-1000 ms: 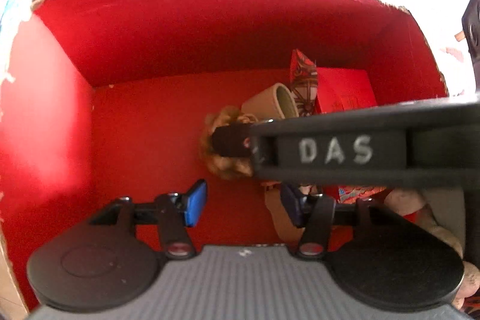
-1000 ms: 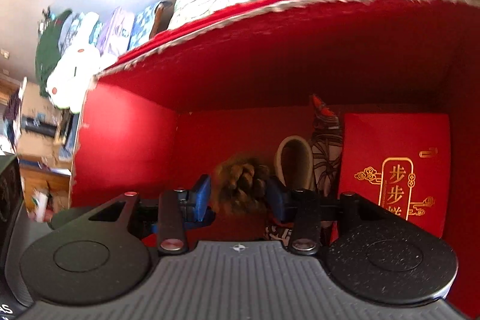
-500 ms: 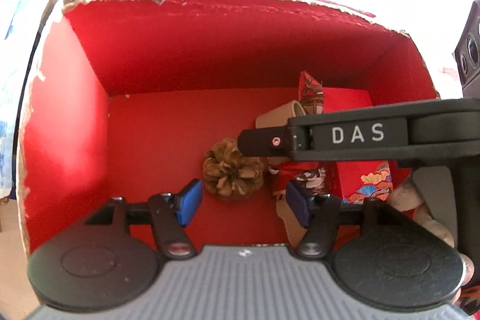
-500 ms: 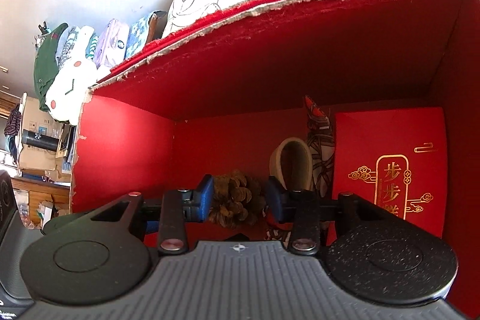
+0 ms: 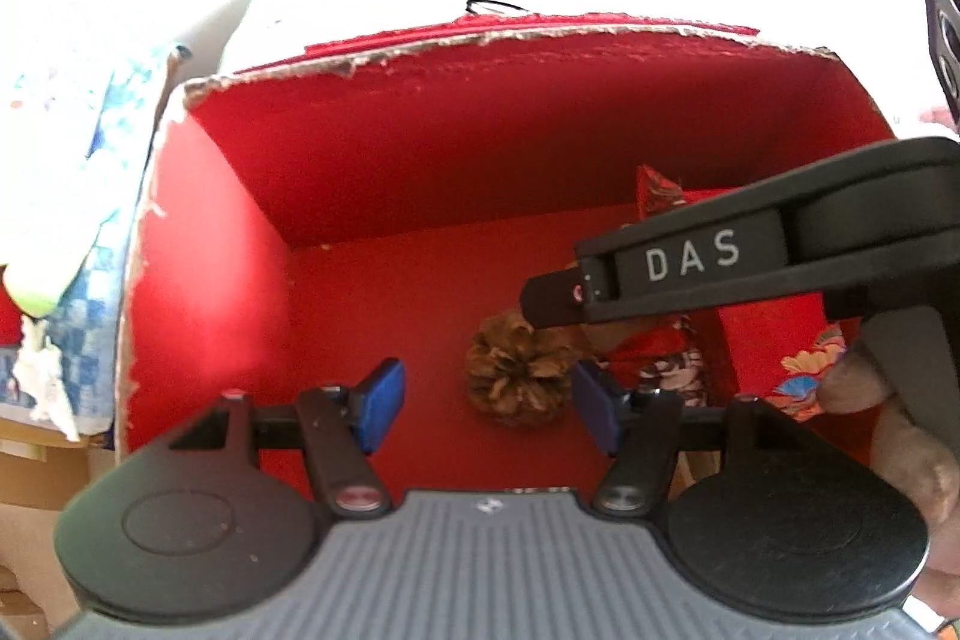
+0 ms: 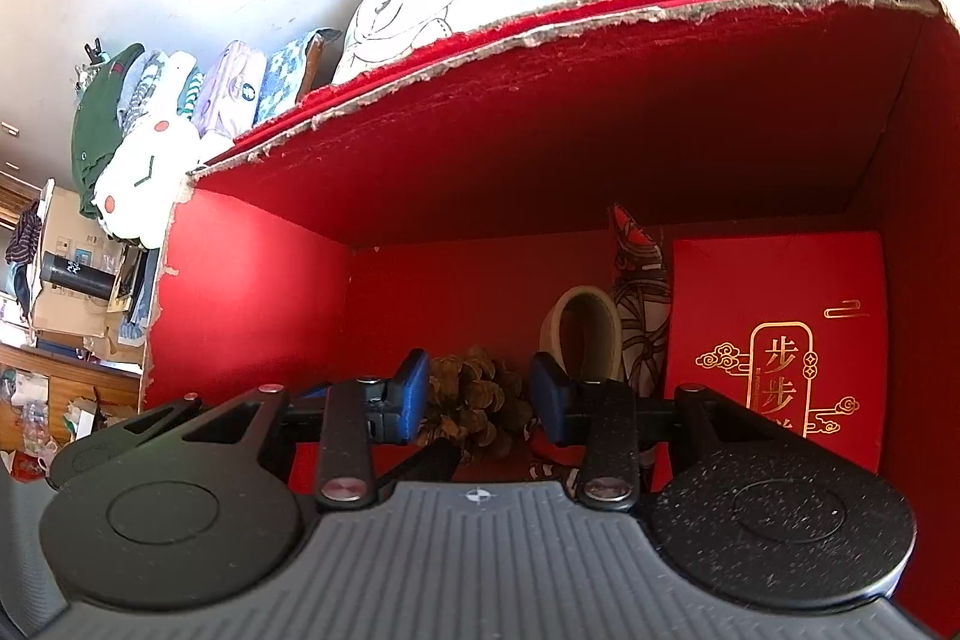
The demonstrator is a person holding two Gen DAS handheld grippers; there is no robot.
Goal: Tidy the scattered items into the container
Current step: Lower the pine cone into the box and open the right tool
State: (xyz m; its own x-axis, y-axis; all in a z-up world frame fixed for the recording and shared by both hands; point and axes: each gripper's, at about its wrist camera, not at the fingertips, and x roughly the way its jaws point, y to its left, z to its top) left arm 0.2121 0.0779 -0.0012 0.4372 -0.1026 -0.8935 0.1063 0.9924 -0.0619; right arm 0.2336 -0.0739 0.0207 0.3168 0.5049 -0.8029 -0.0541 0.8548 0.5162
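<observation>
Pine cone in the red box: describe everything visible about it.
The pine cone is brown and dry-looking, its woody scales spread open. It lies on the floor of the red box, left of the beige ring. In the right wrist view it sits between the right tool's blue pads; contact cannot be judged.

I take this for a lived-in home: up left of my right fingers, folded clothes [image 6: 150, 112], a bear-print pillow [image 6: 414, 4], stacked cardboard boxes [image 6: 66, 280].
</observation>
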